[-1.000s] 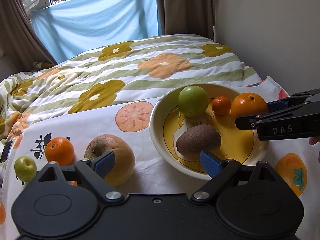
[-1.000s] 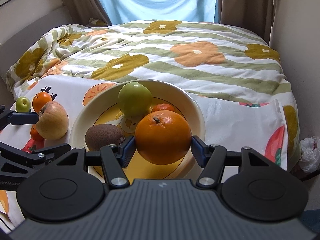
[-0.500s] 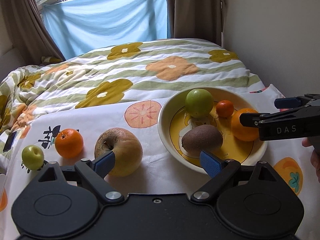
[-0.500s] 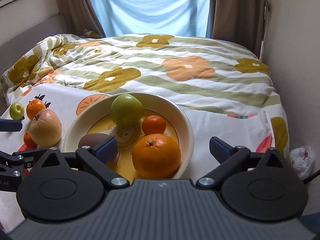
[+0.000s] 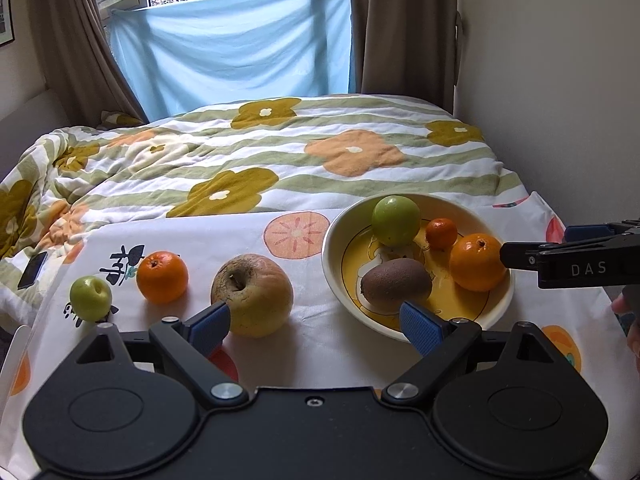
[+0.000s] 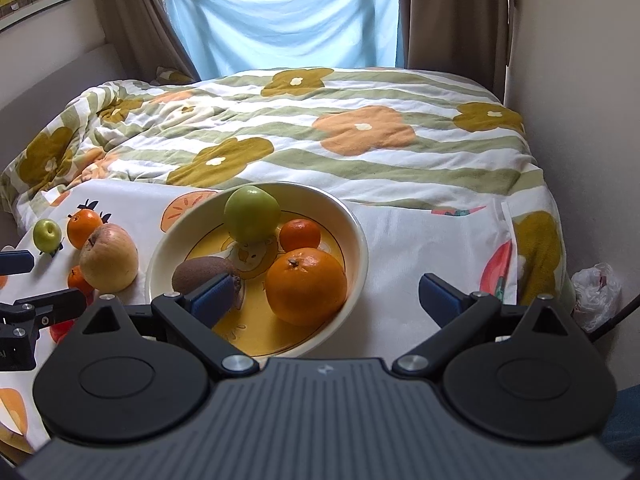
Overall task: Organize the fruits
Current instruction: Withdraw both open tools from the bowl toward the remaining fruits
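Right wrist view: both tools [image 6: 322, 294] [image 5: 316, 320] spread apart, empty, level, near bowl [image 6: 360, 248].

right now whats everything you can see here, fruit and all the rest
bowl: 1, cream with yellow inside, on the white printed cloth
green apple: 1, green, in the bowl at the back
small tangerine: 1, orange, in the bowl beside the green apple
large orange: 1, orange, in the bowl at the front right
kiwi: 1, brown, in the bowl at the front left
big apple: 1, yellowish brown, on the cloth left of the bowl
orange: 1, orange, on the cloth left of the big apple
small green apple: 1, green, farthest left
printed cloth: 1, white with fruit prints, over the bed
quilt: 1, green stripes with flowers, behind
phone: 1, dark, on the quilt at left
plastic bag: 1, white, at far right
left gripper: jaws open, empty
right gripper: jaws open, empty
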Action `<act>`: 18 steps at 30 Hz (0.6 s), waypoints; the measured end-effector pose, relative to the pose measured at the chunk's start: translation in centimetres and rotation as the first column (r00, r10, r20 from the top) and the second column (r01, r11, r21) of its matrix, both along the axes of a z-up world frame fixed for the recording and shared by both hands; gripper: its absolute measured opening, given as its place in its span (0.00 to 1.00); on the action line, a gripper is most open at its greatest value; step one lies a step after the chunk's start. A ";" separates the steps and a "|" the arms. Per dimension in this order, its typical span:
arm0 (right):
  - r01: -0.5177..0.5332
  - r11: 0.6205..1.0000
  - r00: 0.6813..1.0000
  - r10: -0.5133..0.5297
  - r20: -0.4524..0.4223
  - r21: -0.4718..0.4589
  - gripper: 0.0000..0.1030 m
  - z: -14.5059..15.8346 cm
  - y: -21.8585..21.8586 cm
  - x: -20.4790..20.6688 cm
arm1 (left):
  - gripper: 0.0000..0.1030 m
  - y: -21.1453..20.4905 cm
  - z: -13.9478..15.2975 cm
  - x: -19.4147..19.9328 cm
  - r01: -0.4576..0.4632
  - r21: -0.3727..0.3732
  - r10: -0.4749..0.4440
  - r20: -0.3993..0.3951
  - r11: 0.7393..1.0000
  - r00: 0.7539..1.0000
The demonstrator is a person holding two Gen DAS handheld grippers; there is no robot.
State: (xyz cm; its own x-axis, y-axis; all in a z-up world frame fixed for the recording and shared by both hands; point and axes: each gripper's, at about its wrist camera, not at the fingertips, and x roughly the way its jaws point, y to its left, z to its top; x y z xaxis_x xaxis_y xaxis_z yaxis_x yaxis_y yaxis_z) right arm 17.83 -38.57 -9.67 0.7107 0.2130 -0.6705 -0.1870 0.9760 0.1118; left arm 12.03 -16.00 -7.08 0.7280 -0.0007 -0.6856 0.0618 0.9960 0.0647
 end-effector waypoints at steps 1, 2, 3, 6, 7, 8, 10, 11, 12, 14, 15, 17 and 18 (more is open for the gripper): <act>-0.001 1.000 1.000 0.001 -0.001 0.006 1.00 0.4 0.0 -0.3 | 0.91 0.1 0.3 -0.4 -0.006 -0.002 0.006 0.005 1.000 1.000; -0.001 1.000 1.000 0.001 0.000 0.012 1.00 0.7 0.0 -0.6 | 0.91 0.2 0.6 -0.9 -0.013 -0.003 0.013 0.010 1.000 1.000; -0.001 1.000 1.000 0.001 0.002 0.020 1.00 1.0 0.1 -0.9 | 0.91 0.4 0.9 -1.4 -0.019 -0.005 0.019 0.015 1.000 1.000; 0.001 0.999 1.000 -0.001 0.011 0.036 1.00 2.1 0.3 -1.8 | 0.97 1.0 1.7 -2.8 -0.030 -0.011 0.030 0.032 0.999 0.999; 0.002 0.999 1.000 -0.003 0.012 0.040 1.00 2.4 0.5 -2.1 | 1.00 1.3 2.1 -3.3 -0.036 -0.006 0.036 0.044 0.999 0.998; 0.004 0.999 1.000 -0.004 0.013 0.044 1.00 2.7 0.7 -2.3 | 1.00 1.5 2.3 -3.8 -0.038 -0.001 0.038 0.055 0.999 0.998; 0.006 0.998 1.000 -0.007 0.017 0.055 1.00 3.1 1.1 -2.9 | 1.00 2.2 2.7 -4.6 -0.050 0.007 0.050 0.061 0.999 0.997; 0.008 0.998 1.000 -0.009 0.018 0.060 1.00 3.3 1.4 -3.2 | 1.00 2.6 2.8 -4.9 -0.057 0.007 0.056 0.061 0.998 0.997; 0.008 0.998 1.000 -0.009 0.018 0.062 1.00 3.5 1.6 -3.4 | 1.00 3.2 2.9 -5.3 -0.064 0.005 0.063 0.060 0.998 0.996; 0.007 0.998 1.000 -0.008 0.016 0.061 1.00 3.7 2.3 -3.9 | 1.00 4.2 3.1 -5.8 -0.068 0.003 0.068 0.057 0.998 0.996; 0.006 0.998 1.000 -0.007 0.015 0.060 1.00 3.8 2.7 -4.2 | 1.00 4.7 3.2 -6.0 -0.069 0.005 0.069 0.056 0.998 0.996; 0.006 0.998 1.000 -0.006 0.013 0.065 1.00 3.9 3.5 -4.6 | 1.00 5.8 3.3 -6.3 -0.066 0.007 0.065 0.052 0.998 0.997; 0.006 0.998 1.000 -0.007 0.015 0.069 1.00 3.9 4.0 -4.9 | 1.00 6.4 3.3 -6.3 -0.057 0.004 0.056 0.044 0.998 0.997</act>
State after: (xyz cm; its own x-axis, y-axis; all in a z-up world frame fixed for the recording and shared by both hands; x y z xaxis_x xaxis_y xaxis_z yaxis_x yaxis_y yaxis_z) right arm 12.91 -34.57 -5.73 0.7219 0.2536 -0.6438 -0.1829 0.9673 0.1759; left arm 5.71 -9.64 -3.74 0.7562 0.0446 -0.6528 0.0026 0.9975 0.0711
